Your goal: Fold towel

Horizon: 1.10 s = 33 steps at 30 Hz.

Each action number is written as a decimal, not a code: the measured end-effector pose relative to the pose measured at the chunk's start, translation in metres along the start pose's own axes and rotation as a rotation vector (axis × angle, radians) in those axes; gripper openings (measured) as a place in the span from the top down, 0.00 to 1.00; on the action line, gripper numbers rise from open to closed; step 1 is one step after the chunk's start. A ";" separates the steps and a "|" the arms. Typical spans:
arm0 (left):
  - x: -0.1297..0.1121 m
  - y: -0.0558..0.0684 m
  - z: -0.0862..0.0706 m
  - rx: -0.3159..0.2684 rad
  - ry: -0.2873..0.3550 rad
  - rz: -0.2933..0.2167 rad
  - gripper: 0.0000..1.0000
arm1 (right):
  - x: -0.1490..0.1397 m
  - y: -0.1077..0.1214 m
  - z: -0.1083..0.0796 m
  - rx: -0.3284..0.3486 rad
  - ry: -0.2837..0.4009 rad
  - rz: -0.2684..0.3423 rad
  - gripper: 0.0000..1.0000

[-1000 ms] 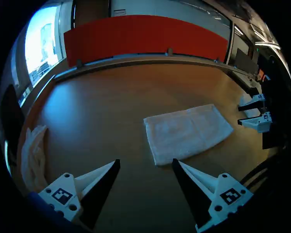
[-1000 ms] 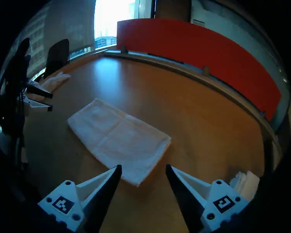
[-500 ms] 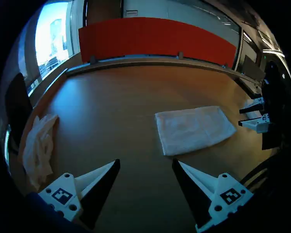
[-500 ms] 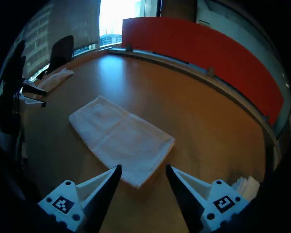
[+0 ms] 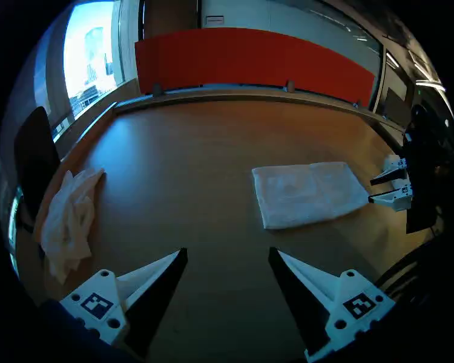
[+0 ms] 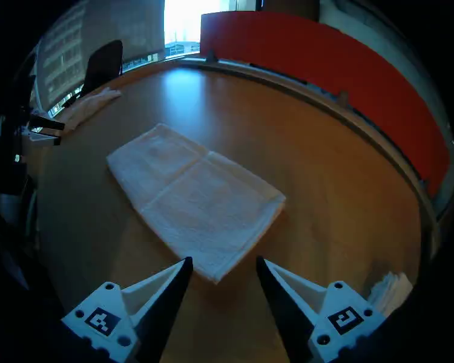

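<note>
A: Item, towel?
B: Flat on table, creased midway; probably part-folded.
A: Tongs?
B: Right gripper wide open, empty, at the towel's near corner. Left gripper wide open, empty, well apart from it.
A: Next?
B: Likely pinch that corner and fold across.

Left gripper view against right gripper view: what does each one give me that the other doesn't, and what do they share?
Left gripper view: the open left gripper up close over bare table, and the right gripper far off by an edge of the folded towel. Right gripper view: that gripper's open fingers either side of the towel's near corner, plus a white stack at the lower right. Both: the towel, crumpled cloth, red panel, chair.
</note>
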State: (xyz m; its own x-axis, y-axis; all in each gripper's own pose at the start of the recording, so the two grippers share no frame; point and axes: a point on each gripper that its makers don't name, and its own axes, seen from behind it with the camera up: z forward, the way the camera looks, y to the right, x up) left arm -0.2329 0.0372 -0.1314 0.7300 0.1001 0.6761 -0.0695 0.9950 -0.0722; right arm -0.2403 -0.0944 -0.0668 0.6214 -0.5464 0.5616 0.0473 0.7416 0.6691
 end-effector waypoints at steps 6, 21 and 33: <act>-0.003 -0.005 -0.008 0.011 0.002 -0.019 0.00 | -0.012 -0.003 0.004 0.032 -0.034 -0.018 0.38; -0.006 -0.010 -0.014 0.017 0.003 -0.020 0.00 | -0.025 -0.007 0.002 0.107 -0.084 -0.072 0.73; -0.005 -0.010 -0.015 0.016 0.008 -0.024 0.00 | -0.017 -0.006 0.001 0.100 -0.060 -0.063 0.97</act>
State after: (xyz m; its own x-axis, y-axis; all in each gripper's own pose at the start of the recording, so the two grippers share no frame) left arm -0.2260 0.0268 -0.1448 0.7372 0.0766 0.6713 -0.0630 0.9970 -0.0446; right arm -0.2519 -0.0900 -0.0804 0.5719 -0.6152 0.5427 0.0050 0.6642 0.7476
